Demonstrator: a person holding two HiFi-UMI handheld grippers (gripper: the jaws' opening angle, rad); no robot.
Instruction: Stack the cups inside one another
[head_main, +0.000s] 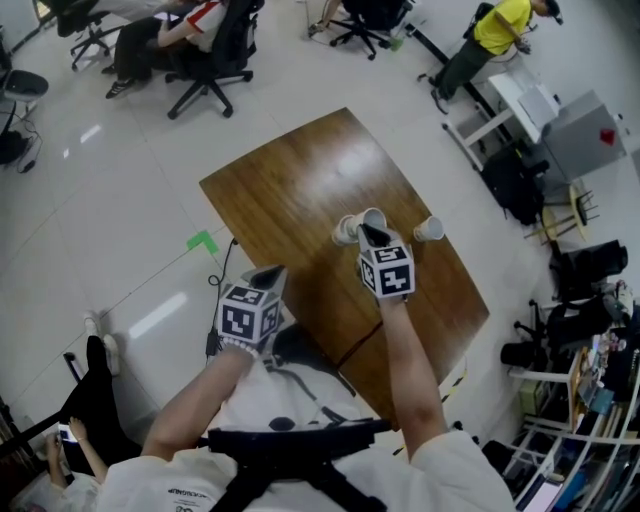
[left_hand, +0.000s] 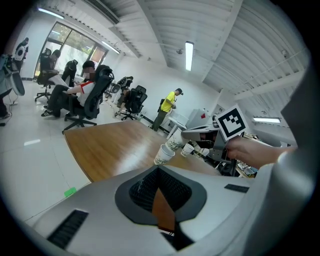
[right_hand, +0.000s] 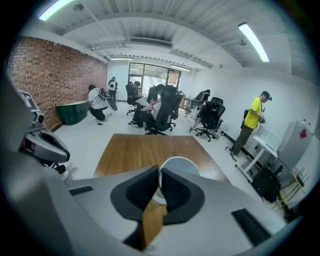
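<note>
Cup (right_hand: 179, 166) pinched, R gripper (right_hand: 160, 172) (3 overhead).

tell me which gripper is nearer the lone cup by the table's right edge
Right. The right gripper, pinching a second cup, is just left of the lone cup, over the table. The left gripper hangs farther off, at the table's near-left edge.
</note>
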